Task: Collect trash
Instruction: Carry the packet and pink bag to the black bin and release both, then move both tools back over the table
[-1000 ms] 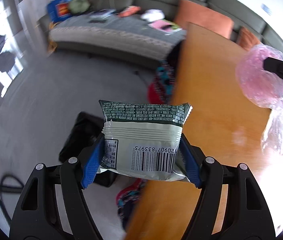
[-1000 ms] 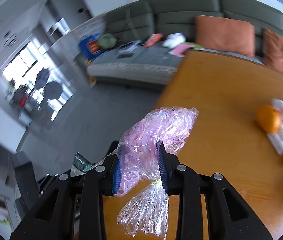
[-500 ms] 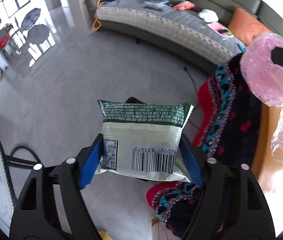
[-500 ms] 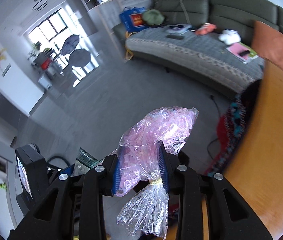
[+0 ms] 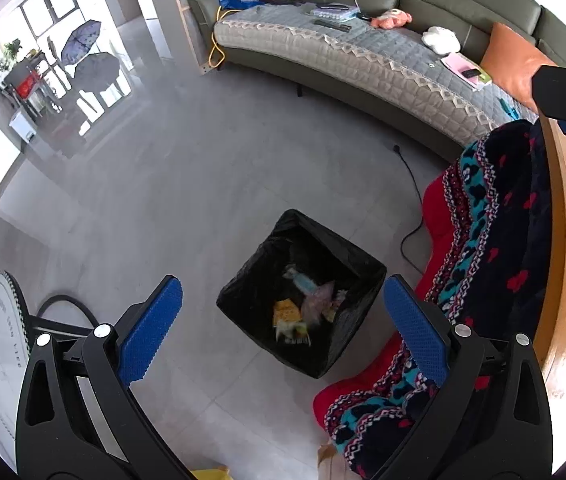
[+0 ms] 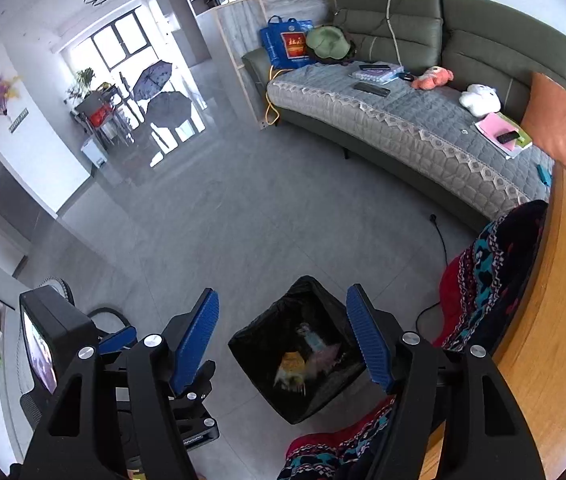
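Both packets dropped into bin (image 5: 303, 292), left hand-held gripper (image 5: 283, 320) wide, right hand-held gripper (image 6: 283, 336) just opened, empty.

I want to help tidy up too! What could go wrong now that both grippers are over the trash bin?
1. The left gripper and right gripper have just been opening and hold nothing; the blurred wrappers in the trash bin may still be settling.
2. The black liner sits loosely and could slip inward.
3. The patterned blanket hangs close beside the bin and might snag a gripper.

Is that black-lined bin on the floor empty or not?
Not empty: the black-lined bin holds several wrappers, including a yellow packet, across its bottom.
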`<action>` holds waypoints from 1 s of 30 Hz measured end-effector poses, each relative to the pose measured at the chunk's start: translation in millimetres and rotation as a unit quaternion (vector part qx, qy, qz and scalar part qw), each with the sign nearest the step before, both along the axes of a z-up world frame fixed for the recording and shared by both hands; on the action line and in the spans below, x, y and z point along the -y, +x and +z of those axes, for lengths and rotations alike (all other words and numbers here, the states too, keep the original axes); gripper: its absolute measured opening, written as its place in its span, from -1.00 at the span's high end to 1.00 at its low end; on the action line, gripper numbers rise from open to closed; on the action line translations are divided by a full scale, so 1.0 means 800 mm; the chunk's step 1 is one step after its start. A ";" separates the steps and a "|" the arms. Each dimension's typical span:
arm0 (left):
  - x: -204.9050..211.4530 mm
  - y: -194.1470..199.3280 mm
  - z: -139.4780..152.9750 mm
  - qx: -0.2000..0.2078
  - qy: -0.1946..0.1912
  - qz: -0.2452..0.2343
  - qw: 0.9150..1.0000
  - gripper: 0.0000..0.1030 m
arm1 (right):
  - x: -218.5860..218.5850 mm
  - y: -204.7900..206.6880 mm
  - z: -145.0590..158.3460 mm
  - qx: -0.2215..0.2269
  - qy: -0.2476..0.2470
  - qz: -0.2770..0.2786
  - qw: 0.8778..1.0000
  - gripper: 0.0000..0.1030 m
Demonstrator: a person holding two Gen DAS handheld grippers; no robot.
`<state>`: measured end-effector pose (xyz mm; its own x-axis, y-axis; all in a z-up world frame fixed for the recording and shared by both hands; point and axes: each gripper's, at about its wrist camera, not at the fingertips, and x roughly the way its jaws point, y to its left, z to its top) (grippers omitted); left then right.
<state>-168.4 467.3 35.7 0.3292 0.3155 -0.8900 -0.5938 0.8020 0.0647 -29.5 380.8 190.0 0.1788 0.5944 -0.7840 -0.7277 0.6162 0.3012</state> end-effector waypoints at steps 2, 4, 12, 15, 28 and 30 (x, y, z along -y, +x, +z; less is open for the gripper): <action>0.007 0.006 0.003 0.003 -0.002 -0.007 1.000 -0.89 | 0.015 0.005 0.003 -0.001 0.005 -0.009 1.000 -0.31; 0.015 0.013 0.007 0.005 -0.001 -0.018 1.000 -0.89 | 0.029 0.010 0.006 -0.002 0.010 -0.020 1.000 -0.31; 0.096 0.055 0.032 0.025 -0.003 -0.086 0.996 -0.89 | 0.129 0.028 0.022 0.000 0.027 -0.081 0.996 -0.31; 0.140 0.077 0.041 0.030 -0.002 -0.121 0.992 -0.89 | 0.177 0.036 0.027 0.003 0.030 -0.108 0.994 -0.31; 0.355 0.164 0.061 0.040 -0.011 -0.265 0.963 -0.89 | 0.426 0.076 0.020 0.009 0.027 -0.260 0.965 -0.31; 0.381 0.174 0.060 0.038 -0.013 -0.279 0.959 -0.89 | 0.463 0.084 0.013 0.004 0.024 -0.282 0.959 -0.31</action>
<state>-29.1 162.6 83.5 0.5047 0.0491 -0.8619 -0.0735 0.9972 0.0138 37.9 10.3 200.6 0.4882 0.4364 -0.7558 -0.2857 0.8982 0.3341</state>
